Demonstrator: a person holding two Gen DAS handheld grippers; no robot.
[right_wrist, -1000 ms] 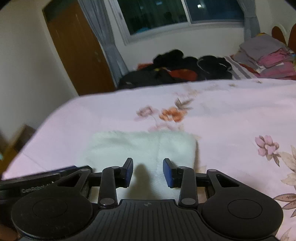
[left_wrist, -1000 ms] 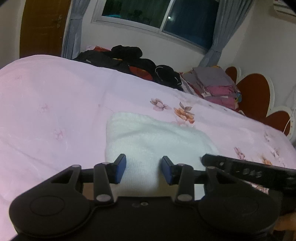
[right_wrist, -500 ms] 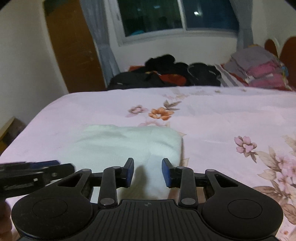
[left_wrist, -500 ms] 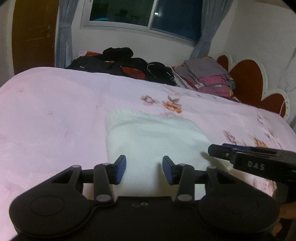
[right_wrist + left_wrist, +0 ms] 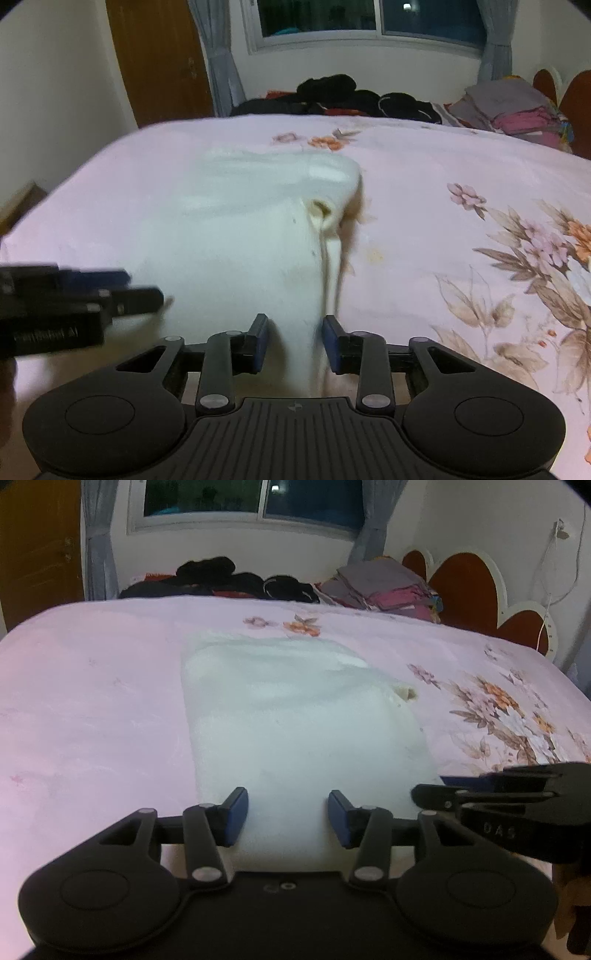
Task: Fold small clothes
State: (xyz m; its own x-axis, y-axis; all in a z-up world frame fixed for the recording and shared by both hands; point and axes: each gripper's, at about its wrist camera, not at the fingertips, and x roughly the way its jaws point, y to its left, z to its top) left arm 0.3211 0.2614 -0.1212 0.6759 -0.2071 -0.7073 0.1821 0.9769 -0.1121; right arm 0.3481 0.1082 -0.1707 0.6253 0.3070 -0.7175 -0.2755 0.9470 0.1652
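Folding target: white garment (image 5: 295,720) lying flat, near middle of pink floral bedsheet (image 5: 92,701)
Left gripper (image 5: 288,814): fingers spread, empty, over garment's near edge
Right gripper (image 5: 294,341): fingers spread, empty, at garment's near right edge

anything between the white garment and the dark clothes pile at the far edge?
Only bare floral bedsheet between the white garment and the dark clothes pile; both wrist views show it.

Fuzzy white knit garment (image 5: 295,716) on smooth, matt floral bedsheet (image 5: 92,701)
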